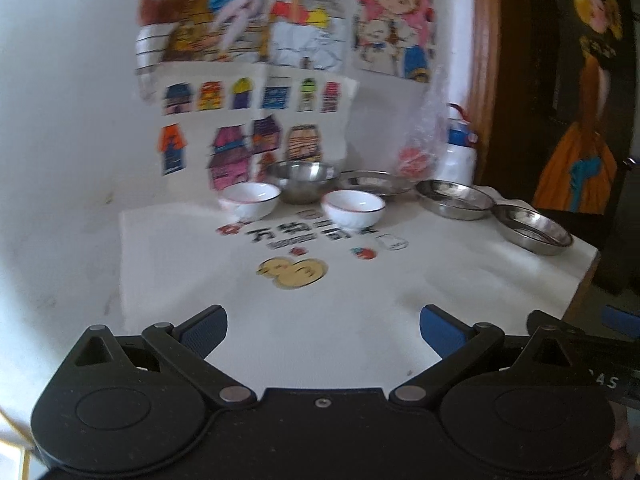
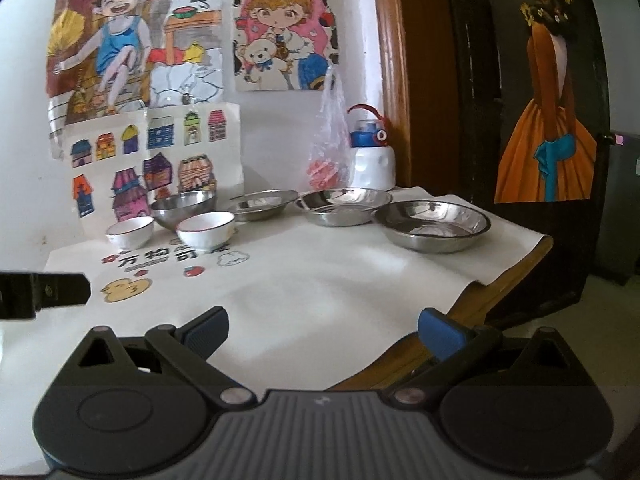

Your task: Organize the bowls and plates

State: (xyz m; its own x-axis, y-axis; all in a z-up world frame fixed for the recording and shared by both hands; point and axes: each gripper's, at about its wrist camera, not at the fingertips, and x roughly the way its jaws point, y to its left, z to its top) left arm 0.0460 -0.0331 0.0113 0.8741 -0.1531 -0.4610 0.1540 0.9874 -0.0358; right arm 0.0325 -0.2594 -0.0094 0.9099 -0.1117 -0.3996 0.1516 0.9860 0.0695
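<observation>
Against the drawing-covered wall our table [image 2: 280, 292] carries two white bowls [image 2: 205, 230], a steel bowl [image 2: 182, 208] and three steel plates [image 2: 436, 226], untouched, so we hover the left tool [image 1: 323, 330] and right tool [image 2: 323, 330] spread and empty, likely reaching next to stack.

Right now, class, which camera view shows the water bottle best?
The right wrist view: the bottle is sharp, with its blue cap and red handle clear beside the plastic bag. The left wrist view shows it blurred and partly behind the bag.
</observation>
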